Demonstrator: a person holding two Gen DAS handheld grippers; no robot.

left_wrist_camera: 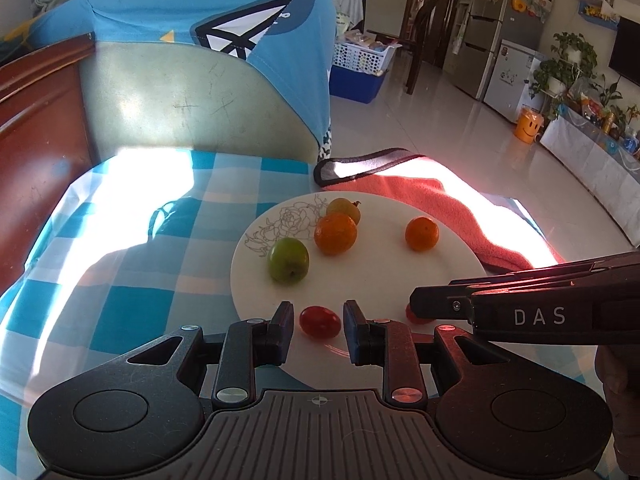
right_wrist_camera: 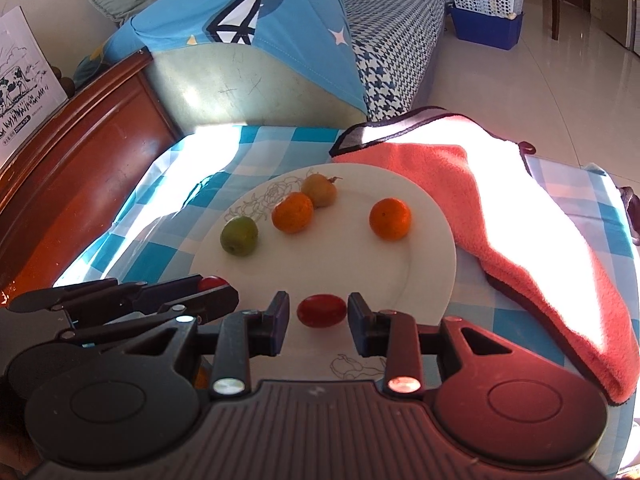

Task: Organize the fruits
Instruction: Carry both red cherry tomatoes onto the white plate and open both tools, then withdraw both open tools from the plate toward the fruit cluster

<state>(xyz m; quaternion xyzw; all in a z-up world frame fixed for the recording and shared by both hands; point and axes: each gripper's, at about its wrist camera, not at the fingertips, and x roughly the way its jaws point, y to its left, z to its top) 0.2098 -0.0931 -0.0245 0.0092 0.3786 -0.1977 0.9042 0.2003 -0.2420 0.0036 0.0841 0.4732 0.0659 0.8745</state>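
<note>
The left fingers (left_wrist_camera: 318, 312) are closed on a small red oval tomato (left_wrist_camera: 320, 322). It sits at the tips, over the near edge of a round white plate with a thin line drawing of flowers (left_wrist_camera: 440, 276). In the right wrist view the same tomato shows as a red spot between the two dark fingers, which come in from the left side.

The right fingers (right_wrist_camera: 318, 304) stand close around a second red oval tomato (right_wrist_camera: 322, 311), also at the near part of the plate. A thin gap shows on its left side. It is not possible to tell if the pads really press on it or if it lies on the plate. The two grippers are side by side, near each other.

Further on the plate lie four more fruits, all apart from the fingers. A round green fruit (left_wrist_camera: 289, 260) is on the left. Behind it to the right is a larger orange mandarin (left_wrist_camera: 335, 233), and a yellow-brown fruit with a short stem (left_wrist_camera: 344, 208) touches it from behind. A smaller orange mandarin (left_wrist_camera: 421, 233) lies alone on the right.

The plate rests on a tabletop covered with a blue and white checked cloth (left_wrist_camera: 120, 300). A coral-pink towel with a dark border (left_wrist_camera: 460, 212) lies just beside the plate on the right, partly in strong sunlight. Behind the tabletop stands a sofa with a bright blue cover (left_wrist_camera: 200, 8).
</note>
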